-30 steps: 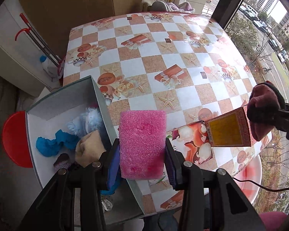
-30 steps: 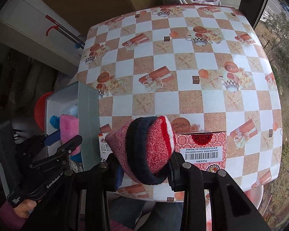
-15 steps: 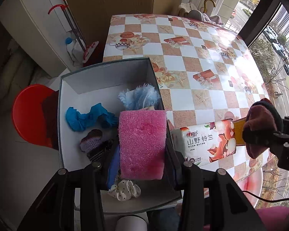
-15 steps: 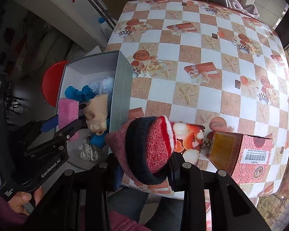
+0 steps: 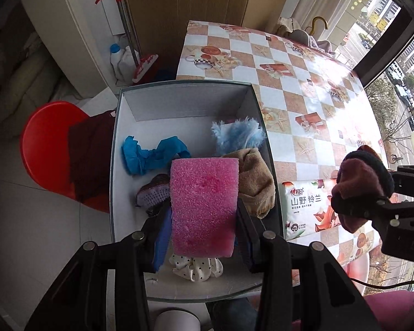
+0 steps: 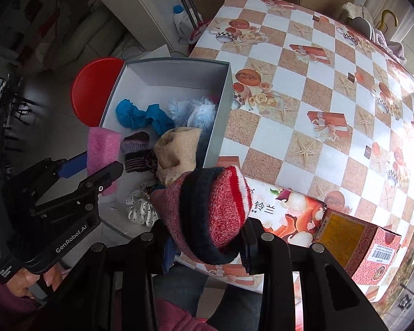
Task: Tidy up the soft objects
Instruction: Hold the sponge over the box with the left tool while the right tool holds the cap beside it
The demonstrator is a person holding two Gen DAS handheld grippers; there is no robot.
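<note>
My left gripper [image 5: 204,215] is shut on a pink sponge [image 5: 204,207] and holds it above the open grey box [image 5: 179,104]. The box holds a blue cloth [image 5: 149,154], a fluffy light-blue item [image 5: 237,135], a tan sock [image 5: 256,182], a knitted purple piece [image 5: 154,193] and a white dotted scrunchie [image 5: 196,267]. My right gripper [image 6: 207,220] is shut on a red, navy and white knitted sock [image 6: 209,212], just right of the box over the table's front edge. The sponge also shows in the right wrist view [image 6: 102,151].
A tissue pack [image 6: 287,212] and a red carton [image 6: 367,248] lie on the checked tablecloth [image 6: 303,96] by the front edge. A red stool [image 5: 47,149] with a dark cloth stands left of the box. A mop and bottles stand by the far wall.
Both grippers have moved left, from above the table to the box. The sponge now hangs over the box's inside. The sock has come closer to the box's right wall.
</note>
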